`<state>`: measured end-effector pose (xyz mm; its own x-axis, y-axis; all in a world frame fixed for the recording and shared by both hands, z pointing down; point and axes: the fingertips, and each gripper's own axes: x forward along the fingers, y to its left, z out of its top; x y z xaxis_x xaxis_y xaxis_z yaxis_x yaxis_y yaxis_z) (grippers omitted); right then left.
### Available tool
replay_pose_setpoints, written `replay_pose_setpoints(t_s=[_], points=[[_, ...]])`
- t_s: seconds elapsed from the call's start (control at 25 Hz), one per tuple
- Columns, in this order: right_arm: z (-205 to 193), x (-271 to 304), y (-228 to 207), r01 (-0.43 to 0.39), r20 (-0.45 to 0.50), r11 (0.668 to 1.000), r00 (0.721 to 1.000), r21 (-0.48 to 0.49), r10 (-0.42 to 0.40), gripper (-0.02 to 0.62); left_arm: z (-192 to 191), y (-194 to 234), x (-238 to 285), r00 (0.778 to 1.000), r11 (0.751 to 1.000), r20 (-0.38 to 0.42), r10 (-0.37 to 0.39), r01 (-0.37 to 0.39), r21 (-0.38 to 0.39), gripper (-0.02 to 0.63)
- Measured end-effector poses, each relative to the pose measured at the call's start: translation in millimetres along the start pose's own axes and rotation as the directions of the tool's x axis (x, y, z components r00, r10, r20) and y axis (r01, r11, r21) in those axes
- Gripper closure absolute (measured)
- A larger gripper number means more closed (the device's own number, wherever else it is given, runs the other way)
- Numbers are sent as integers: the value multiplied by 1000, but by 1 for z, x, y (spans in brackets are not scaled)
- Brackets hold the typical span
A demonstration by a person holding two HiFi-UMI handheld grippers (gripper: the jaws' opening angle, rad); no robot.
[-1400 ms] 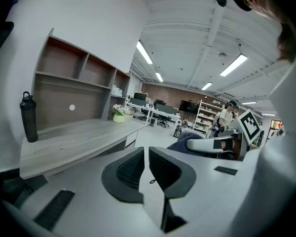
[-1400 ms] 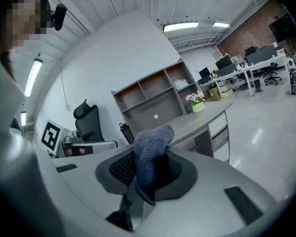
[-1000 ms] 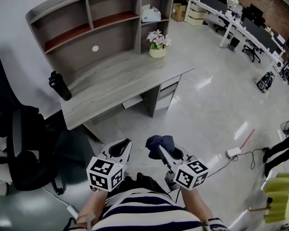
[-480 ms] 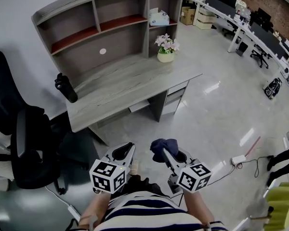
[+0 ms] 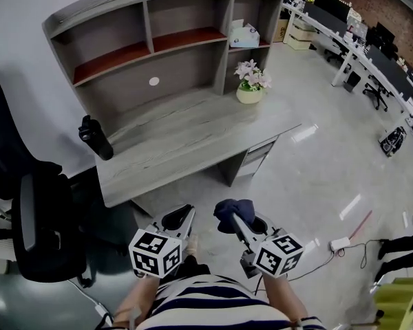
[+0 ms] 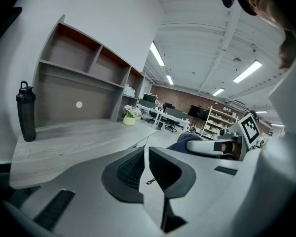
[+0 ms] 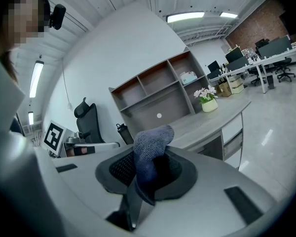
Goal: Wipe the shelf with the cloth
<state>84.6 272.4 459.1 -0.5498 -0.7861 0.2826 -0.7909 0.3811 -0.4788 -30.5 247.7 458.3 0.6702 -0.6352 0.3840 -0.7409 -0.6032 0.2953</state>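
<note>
A black bottle (image 5: pixel 96 137) stands upright at the left end of the grey desk top (image 5: pixel 186 139), left of centre; a potted flower (image 5: pixel 250 86) stands at its right end, with a tissue box (image 5: pixel 244 36) above it. A black office chair (image 5: pixel 34 218) occupies the left edge. A white power strip (image 5: pixel 340 243) lies on the floor at lower right.

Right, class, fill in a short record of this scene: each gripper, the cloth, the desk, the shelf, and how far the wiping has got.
left gripper: jaws together, empty
right gripper: shut on the cloth
cloth: dark blue, bunched above the jaws
desk: black bottle at left, flower pot at right
shelf: tissue box in right compartment
wiping: not begun; both grippers short of the desk
</note>
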Motion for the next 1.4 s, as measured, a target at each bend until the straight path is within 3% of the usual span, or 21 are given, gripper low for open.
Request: replay_pose_setpoints(t_s=[0.72,1.08,1.4], points=[[80,145,1,-41,-3,999,999,-30,41,499,74,130,38,999,1000,42,27,-26,-10,566],[117,185,1,-42,3,993,999,-115,42,499,117,162,55,994,1000,109,29,-29,-5,566],[163,229,-17,-136,12,978,990,-158,140,499,142,181,89,989,997,134,68,-71,19,565]])
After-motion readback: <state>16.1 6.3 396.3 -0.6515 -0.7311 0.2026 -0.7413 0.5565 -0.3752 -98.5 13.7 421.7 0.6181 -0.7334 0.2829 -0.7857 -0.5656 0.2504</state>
